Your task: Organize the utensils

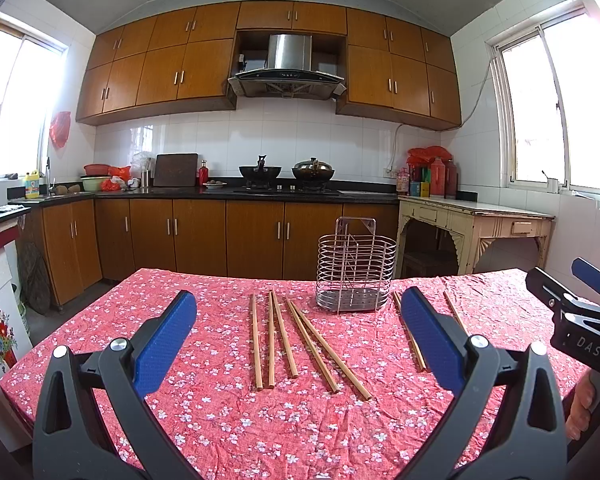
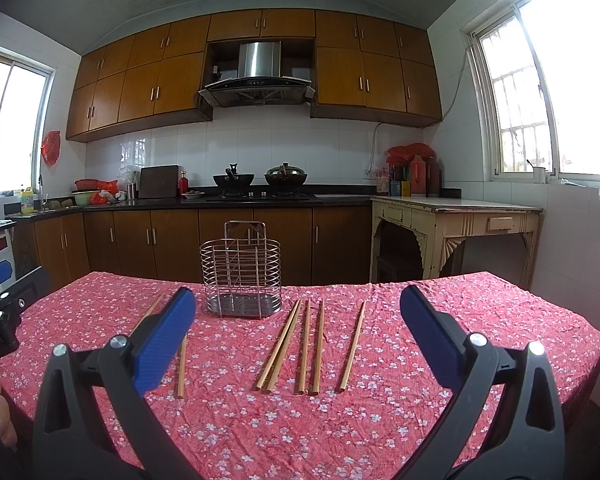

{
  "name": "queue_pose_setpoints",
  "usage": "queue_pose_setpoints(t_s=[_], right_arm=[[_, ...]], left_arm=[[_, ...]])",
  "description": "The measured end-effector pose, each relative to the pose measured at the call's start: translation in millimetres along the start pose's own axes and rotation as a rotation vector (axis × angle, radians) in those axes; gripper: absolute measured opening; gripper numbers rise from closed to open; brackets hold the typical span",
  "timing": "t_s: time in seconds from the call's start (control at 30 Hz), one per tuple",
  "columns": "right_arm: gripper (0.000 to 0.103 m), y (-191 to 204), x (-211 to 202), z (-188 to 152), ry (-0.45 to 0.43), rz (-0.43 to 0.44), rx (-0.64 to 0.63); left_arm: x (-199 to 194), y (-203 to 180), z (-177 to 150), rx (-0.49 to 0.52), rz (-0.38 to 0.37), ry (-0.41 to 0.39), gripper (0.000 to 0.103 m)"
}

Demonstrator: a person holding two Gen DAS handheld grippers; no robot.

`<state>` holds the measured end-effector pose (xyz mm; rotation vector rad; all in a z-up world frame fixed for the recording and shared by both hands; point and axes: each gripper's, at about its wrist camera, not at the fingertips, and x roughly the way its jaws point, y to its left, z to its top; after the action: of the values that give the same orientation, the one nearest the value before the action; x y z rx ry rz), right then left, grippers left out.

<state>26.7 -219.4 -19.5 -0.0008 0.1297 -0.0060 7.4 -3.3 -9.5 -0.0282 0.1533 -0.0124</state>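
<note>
On the tablecloth (image 1: 204,420), chopsticks (image 1: 284,332) flank a wire holder (image 1: 356,276).

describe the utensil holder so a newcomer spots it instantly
On the red floral tablecloth, look toward the far edge, behind the loose wooden chopsticks. The wire utensil holder stands upright there: the only metal thing on the table, an empty cage of horizontal rings.

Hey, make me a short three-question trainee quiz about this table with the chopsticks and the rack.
1. True or false: the wire utensil holder already holds chopsticks.
2. Multiple choice: the left hand-held gripper is A) open, B) shut on a chopstick.
3. Fill in: the chopsticks lie flat on the ___ floral tablecloth.

Key: 1 false, the holder is empty; 2 A, and the right hand-held gripper is open too; 3 red.
</note>
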Motion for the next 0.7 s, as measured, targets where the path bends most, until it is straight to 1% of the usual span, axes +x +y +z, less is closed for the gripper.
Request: queue_pose_setpoints(t_s=[0.37, 0.47, 0.53, 0.6, 0.63, 0.7], right_arm=[[0.099, -1.2, 1.7, -3.1, 0.004, 0.001, 0.003], [0.099, -2.8, 6.4, -6.7, 0.016, -0.001, 0.005], [0.099, -7.2, 14.0, -10.0, 0.042, -0.003, 0.020], [0.099, -13.5, 25.2, -13.0, 0.084, -0.015, 0.037], [0.099, -17.0, 31.6, -14.5, 0.103, -0.023, 0.043], [0.099, -30.1, 48.6, -17.4, 0.169, -0.052, 0.066]], left_arm=[[0.5, -2.3, -2.9, 0.000, 0.001, 0.003, 0.101], [4.2, -2.0, -6.2, -0.011, -0.001, 0.016, 0.101], [10.5, 2.8, -7.6, -0.023, -0.007, 0.043, 0.101], [23.0, 7.1, -11.7, -0.033, 0.005, 0.097, 0.101], [30.9, 11.4, -13.5, -0.036, 0.020, 0.130, 0.101], [49.4, 20.0, -18.2, -0.041, 0.061, 0.212, 0.101]])
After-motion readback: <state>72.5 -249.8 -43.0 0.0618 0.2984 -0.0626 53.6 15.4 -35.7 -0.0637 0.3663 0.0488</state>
